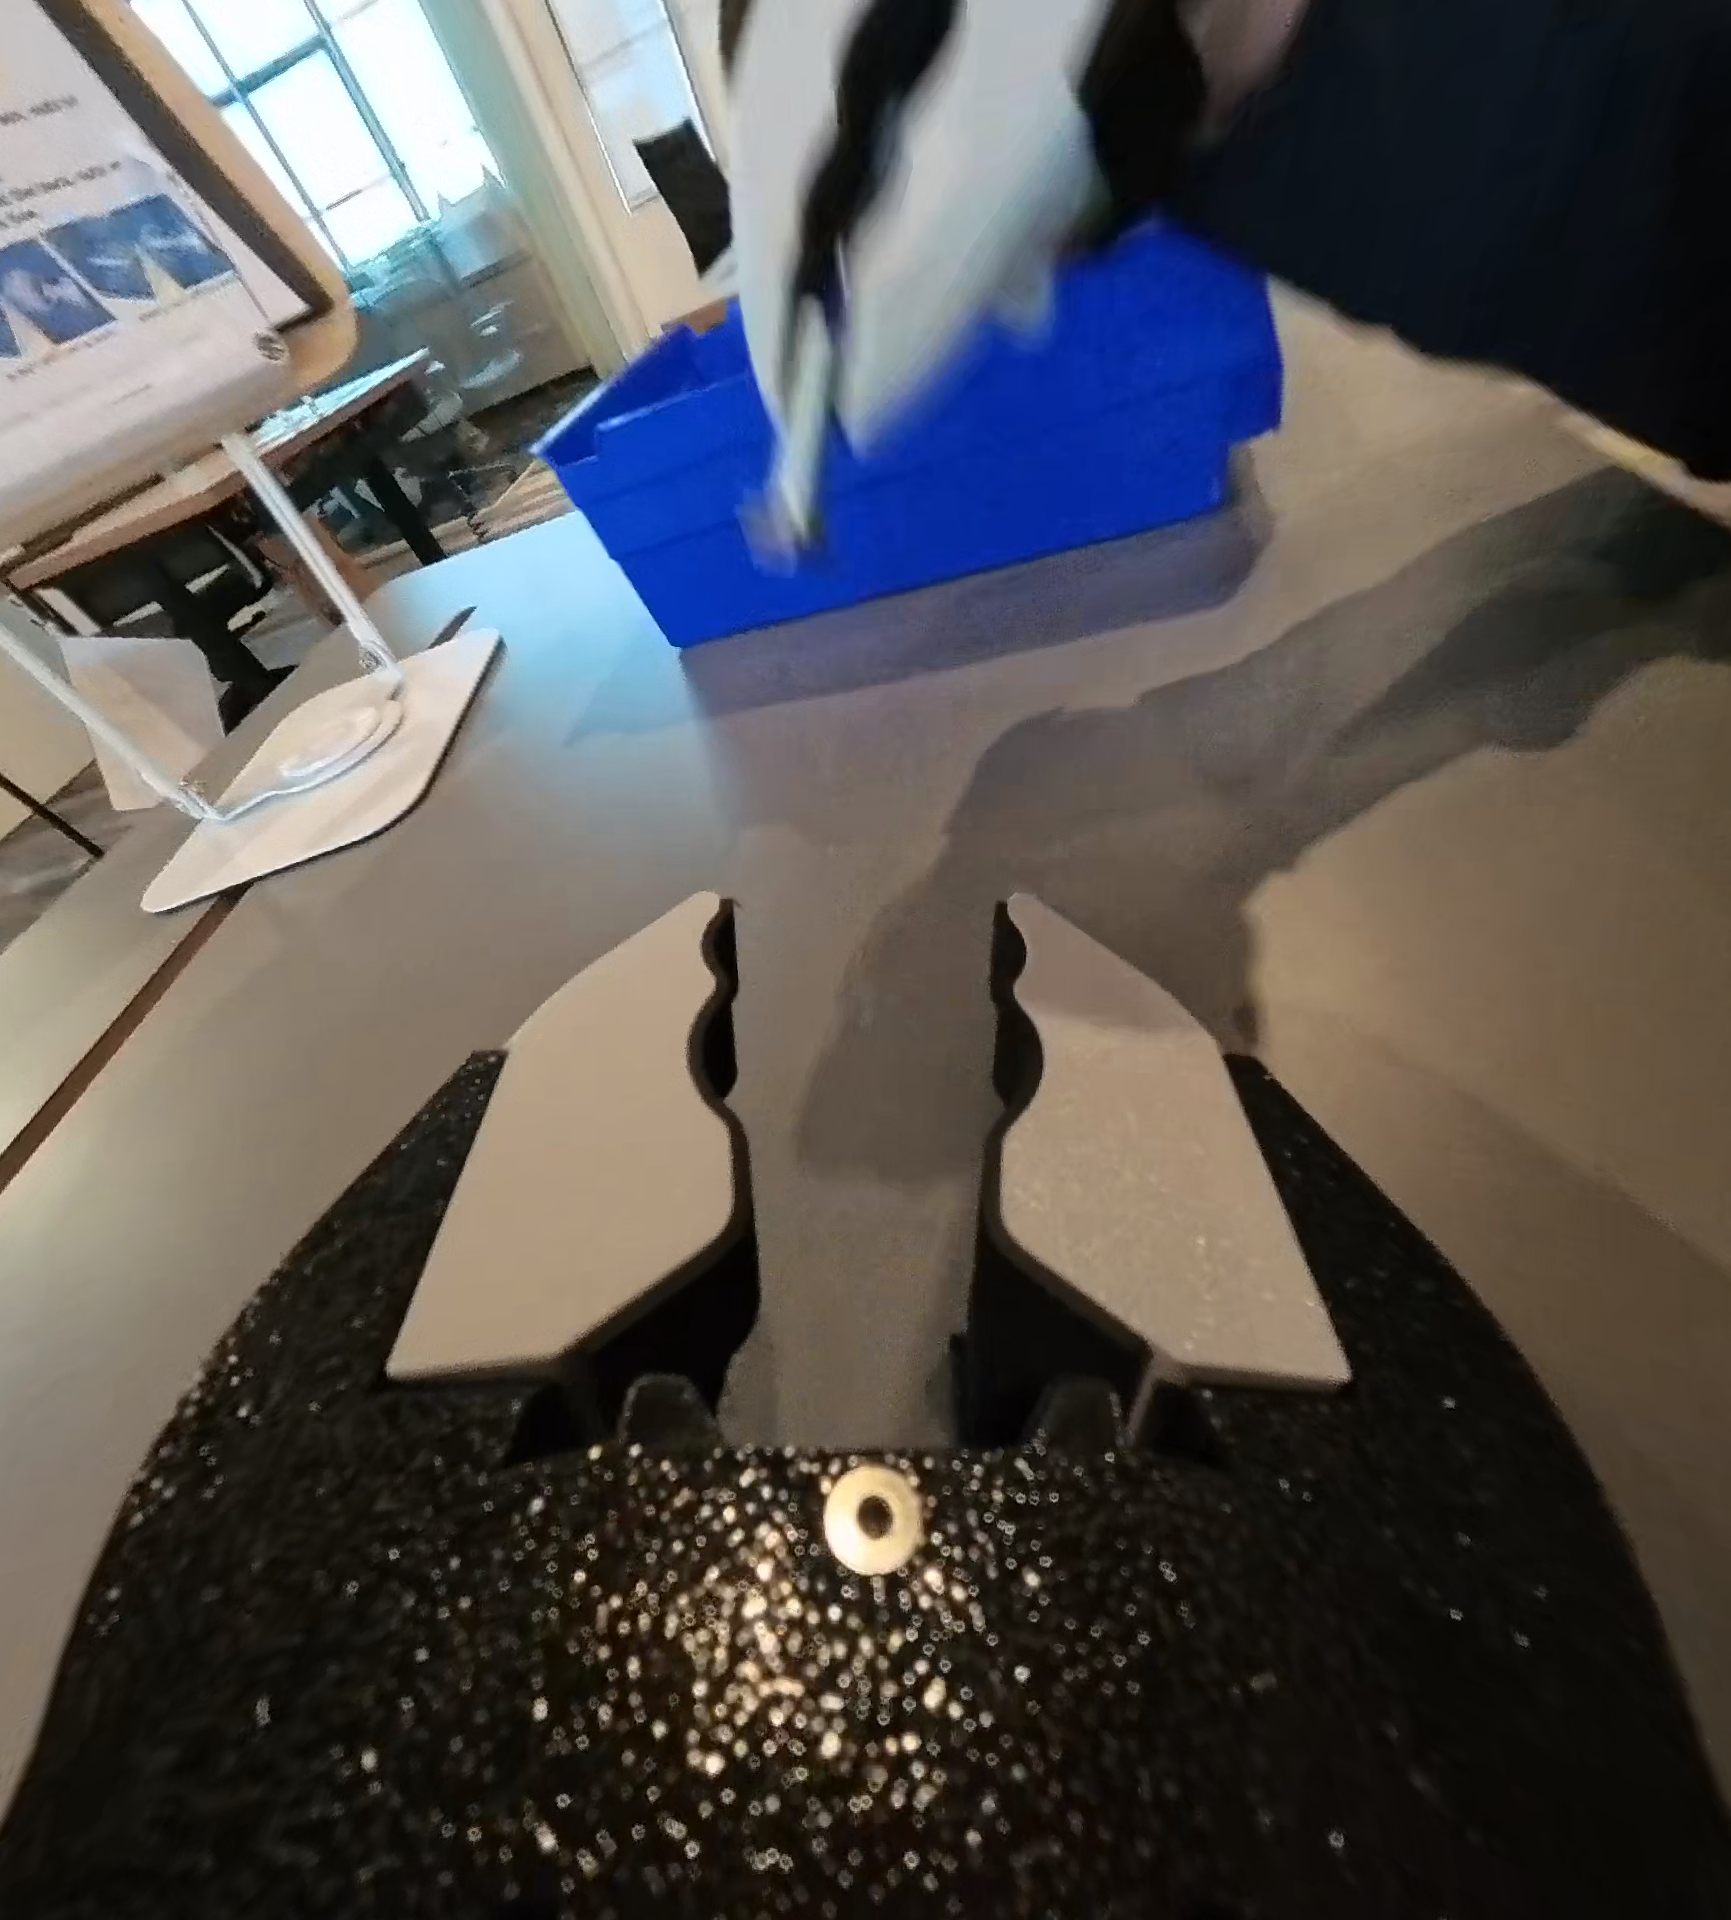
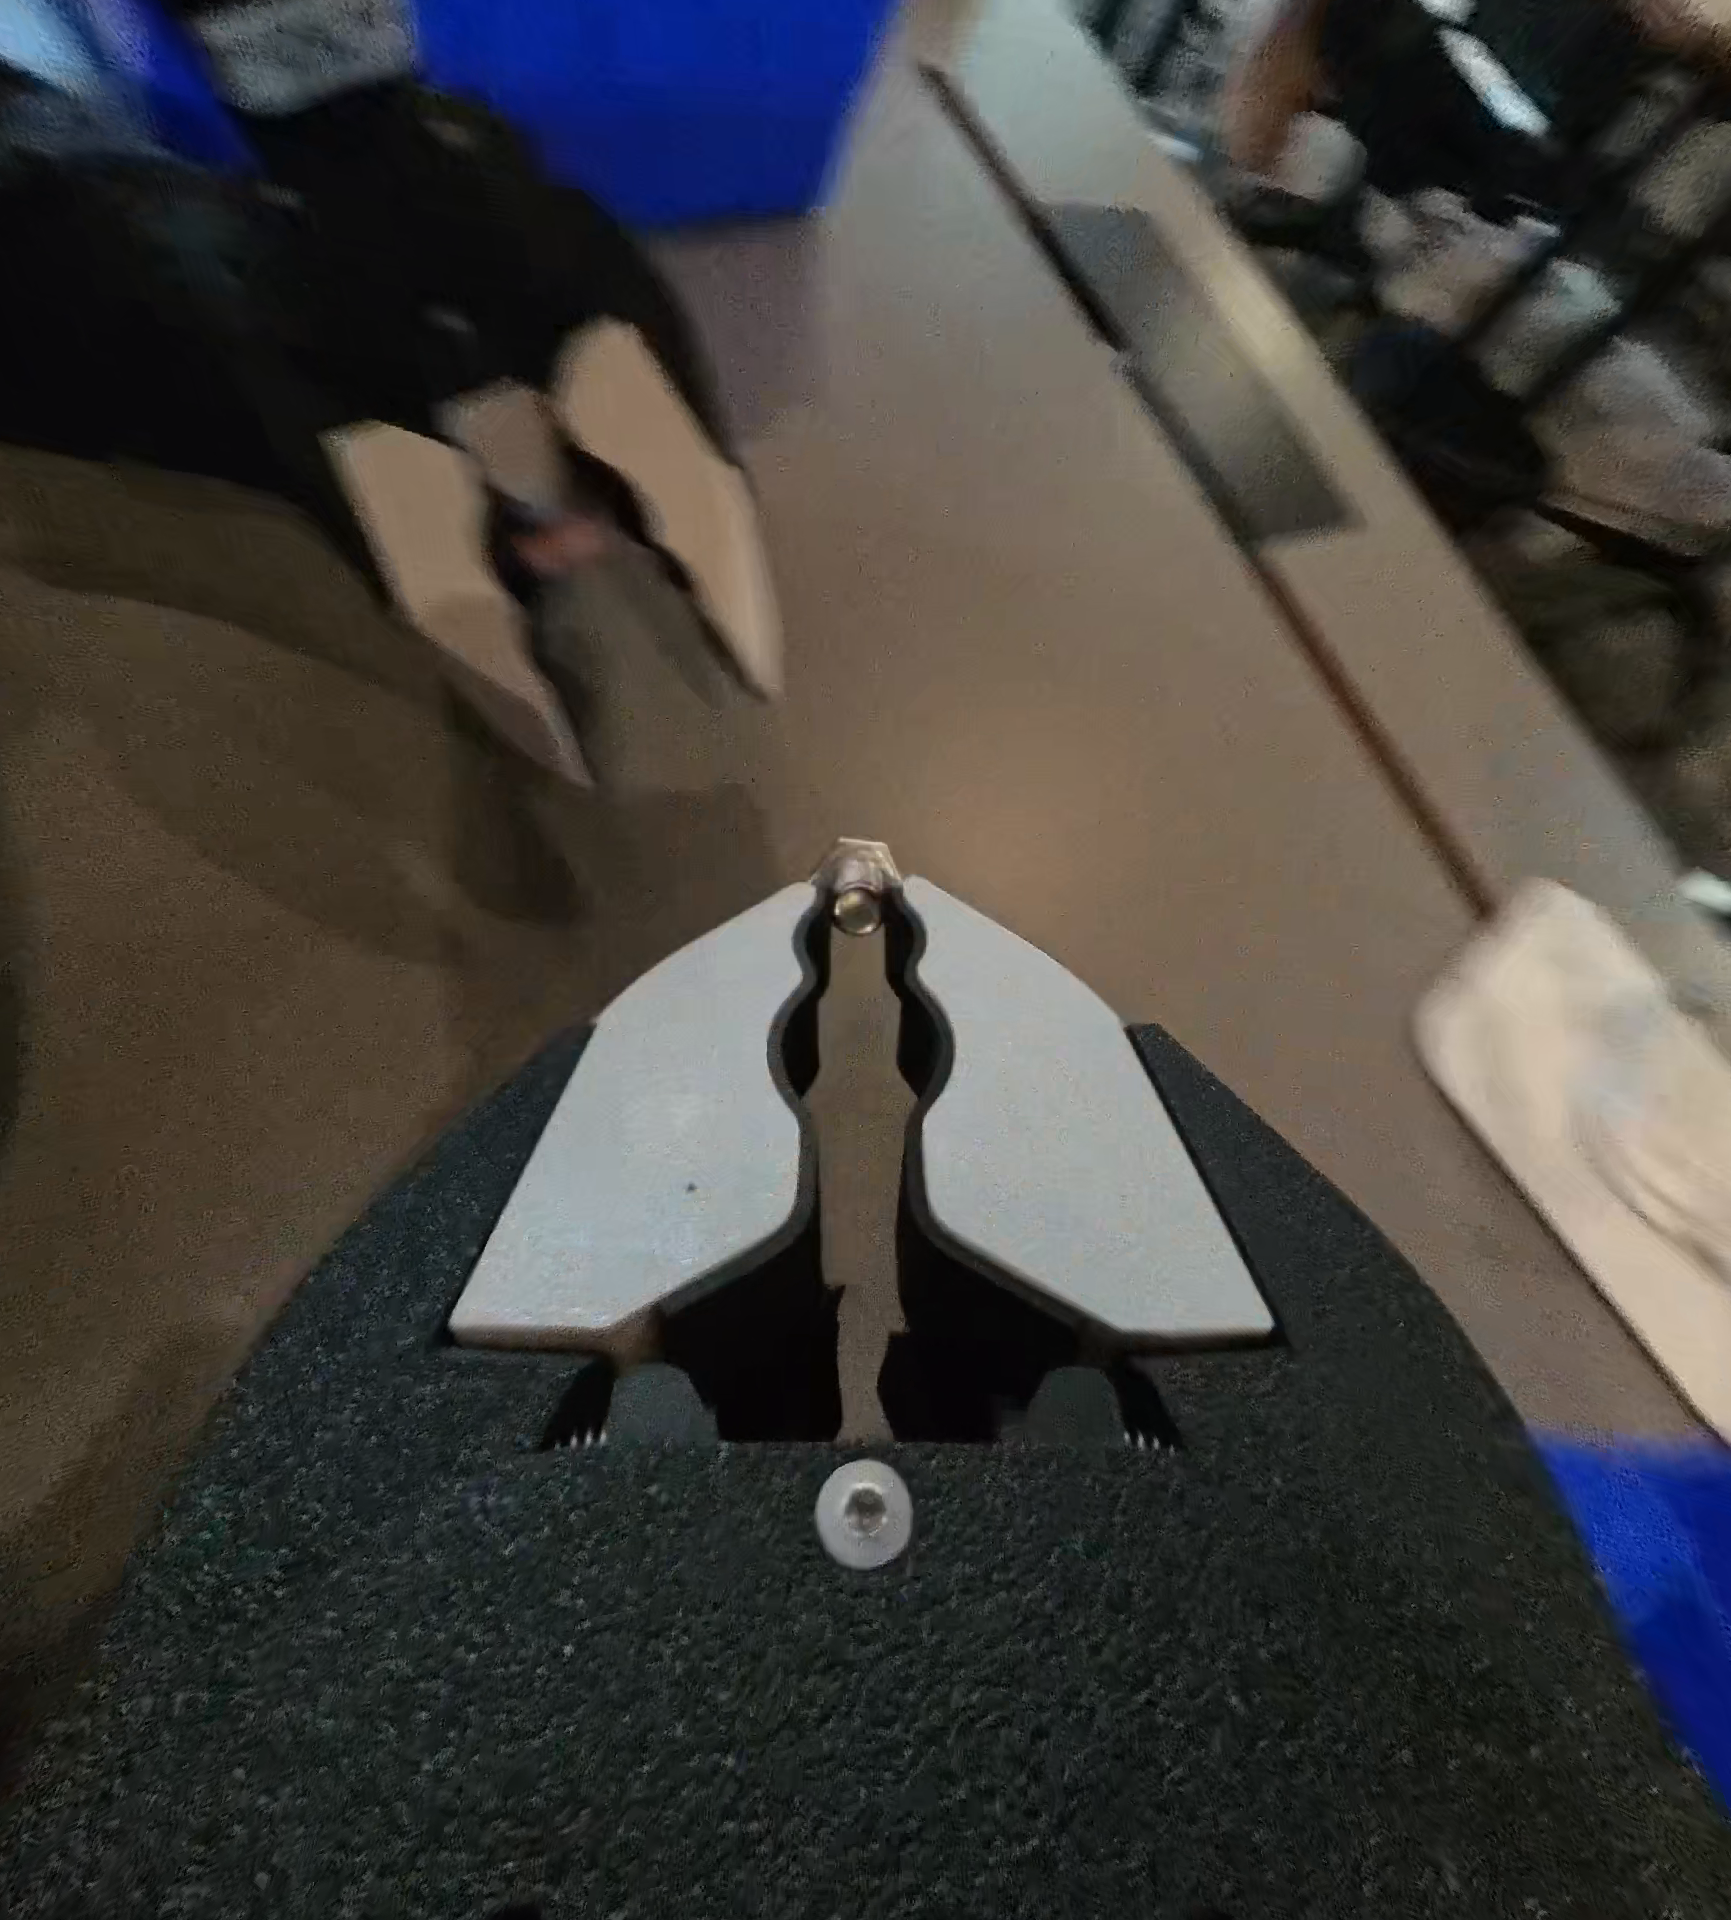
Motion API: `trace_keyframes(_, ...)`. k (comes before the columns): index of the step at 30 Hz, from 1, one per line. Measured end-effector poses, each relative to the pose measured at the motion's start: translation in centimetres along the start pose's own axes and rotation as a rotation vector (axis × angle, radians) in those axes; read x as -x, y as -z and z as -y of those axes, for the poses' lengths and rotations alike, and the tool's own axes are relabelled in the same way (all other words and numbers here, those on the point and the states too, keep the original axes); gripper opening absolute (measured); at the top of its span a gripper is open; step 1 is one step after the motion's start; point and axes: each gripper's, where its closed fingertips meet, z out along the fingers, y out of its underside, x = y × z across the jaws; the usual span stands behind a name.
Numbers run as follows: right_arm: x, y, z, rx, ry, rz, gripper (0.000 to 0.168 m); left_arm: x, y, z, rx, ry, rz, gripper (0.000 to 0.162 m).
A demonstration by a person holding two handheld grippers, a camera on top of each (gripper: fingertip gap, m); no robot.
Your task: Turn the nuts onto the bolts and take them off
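Observation:
In the right wrist view my right gripper is shut on a small silver bolt, pinched at the fingertips above the table. A hex part shows at the bolt's far end; I cannot tell whether it is the head or a nut. My left gripper is open and empty, low over the grey table. It also shows blurred in the right wrist view, ahead and left of the bolt. The right gripper shows blurred in the left wrist view, pointing down in front of the blue bin.
The blue bin shows in the right wrist view as a blurred patch; another blue patch is at the lower right. A sign stand with a white base stands at the table's left edge and shows in the right wrist view. A dark sleeve is at the upper right. Left tips to right tips: about 10 cm.

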Motion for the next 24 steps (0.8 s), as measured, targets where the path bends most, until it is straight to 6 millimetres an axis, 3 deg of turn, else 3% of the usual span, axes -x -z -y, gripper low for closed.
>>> trace_keyframes(3,-6.7,6.4,-2.5,0.113,-0.093,-0.262,0.010,0.4,0.2,0.2,-0.021,0.022,0.019,0.042)
trace_keyframes(6,-11.5,11.1,-8.1,0.303,-0.259,-0.379,0.010,0.7,0.2,0.2,-0.022,0.030,0.037,0.038)
trace_keyframes(10,-13.6,12.4,-16.2,0.528,-0.473,-0.280,0.010,0.6,0.0,0.0,-0.001,0.011,0.041,0.035)
trace_keyframes(14,-13.7,11.7,-20.7,0.662,-0.531,-0.196,0.010,0.6,-0.2,-0.4,0.028,0.003,0.052,0.031)
trace_keyframes(17,-13.5,11.1,-21.6,0.679,-0.551,-0.154,0.012,0.3,-0.2,-0.7,0.051,0.034,0.031,0.024)
trace_keyframes(20,-13.9,11.0,-21.5,0.660,-0.557,-0.179,0.029,0.4,-0.2,-0.7,0.057,0.060,0.023,0.020)
trace_keyframes(22,-14.1,11.2,-20.5,0.642,-0.526,-0.220,0.033,0.5,-0.2,-0.7,0.051,0.066,0.028,0.016)
trace_keyframes(24,-14.2,11.2,-17.9,0.578,-0.450,-0.284,0.034,0.7,-0.1,-0.6,0.045,0.071,0.038,0.007)
